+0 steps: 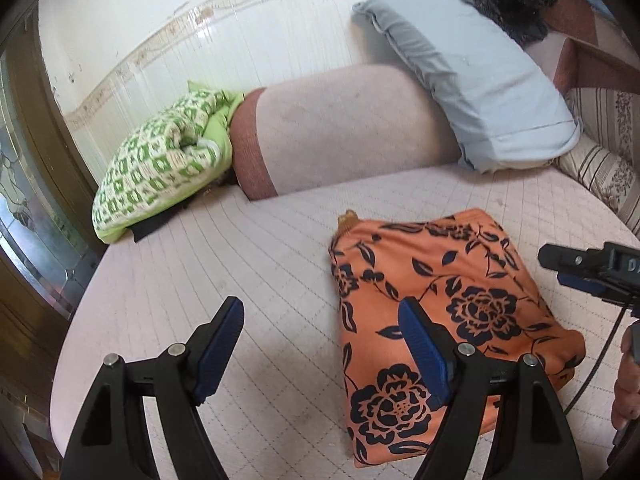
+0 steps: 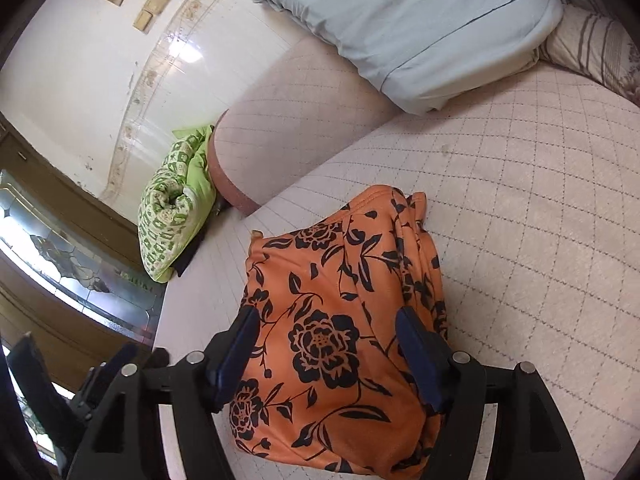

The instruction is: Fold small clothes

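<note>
Right gripper (image 2: 328,354): jaws apart, straddling near end of folded orange garment (image 2: 340,320), pads clear of cloth | left gripper (image 1: 320,354): jaws apart, empty, garment off to its right side | garment: flat on quilted bed (image 2: 540,200), long axis running away from jaws | nearer: right.

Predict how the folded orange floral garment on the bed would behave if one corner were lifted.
The orange floral garment would probably droop and unfold: its edge shows soft, loose pleats. It looks thin, so likely light for its size. On the quilted bed cover, a push would more likely bunch it than slide it whole.
</note>
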Available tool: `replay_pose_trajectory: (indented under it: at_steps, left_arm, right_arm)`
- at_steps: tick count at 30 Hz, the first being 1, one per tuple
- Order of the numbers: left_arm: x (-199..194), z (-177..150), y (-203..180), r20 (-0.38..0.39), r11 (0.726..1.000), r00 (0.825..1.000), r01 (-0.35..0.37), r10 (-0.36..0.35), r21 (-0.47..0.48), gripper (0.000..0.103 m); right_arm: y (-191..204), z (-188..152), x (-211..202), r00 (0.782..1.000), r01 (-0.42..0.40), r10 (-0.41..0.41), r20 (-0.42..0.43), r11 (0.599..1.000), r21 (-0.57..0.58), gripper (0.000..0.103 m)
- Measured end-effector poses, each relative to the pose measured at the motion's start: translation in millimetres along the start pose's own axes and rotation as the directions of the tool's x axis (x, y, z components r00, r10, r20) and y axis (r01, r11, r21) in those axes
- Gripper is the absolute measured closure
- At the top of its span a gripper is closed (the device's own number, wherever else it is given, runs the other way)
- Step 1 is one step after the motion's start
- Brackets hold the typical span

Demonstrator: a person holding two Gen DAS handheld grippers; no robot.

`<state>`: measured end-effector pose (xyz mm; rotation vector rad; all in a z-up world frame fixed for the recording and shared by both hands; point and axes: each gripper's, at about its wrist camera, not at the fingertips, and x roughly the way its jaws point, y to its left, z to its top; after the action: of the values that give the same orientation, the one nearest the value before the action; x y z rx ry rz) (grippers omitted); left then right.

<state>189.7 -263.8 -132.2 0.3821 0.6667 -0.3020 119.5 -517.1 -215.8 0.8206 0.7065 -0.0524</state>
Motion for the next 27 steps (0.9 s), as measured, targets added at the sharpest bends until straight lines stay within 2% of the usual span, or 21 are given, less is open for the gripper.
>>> replay_pose_trajectory:
  at_steps: [11, 19, 27]
  left_arm:
    - [0, 4, 4, -0.002, 1.0, 1.0, -0.001, 0.001, -0.017, 0.023]
    - [17, -1, 8, -0.047, 0.999, 0.999, 0.01, -0.012, -0.04, 0.023]
    - [26, -3, 12, -0.06, 0.999, 0.998, 0.008, -0.011, -0.051, 0.023]
  right_arm:
    - [-9, 4, -4, 1.0, -0.01, 0.01, -0.001, 1.0, 0.021, 0.029]
    - [-19, 6, -1, 1.0, -0.008, 0.009, -0.029, 0.999, 0.051, 0.029]
    - [-25, 8, 1, 0.999, -0.007, 0.01, -0.034, 0.997, 0.073, 0.029]
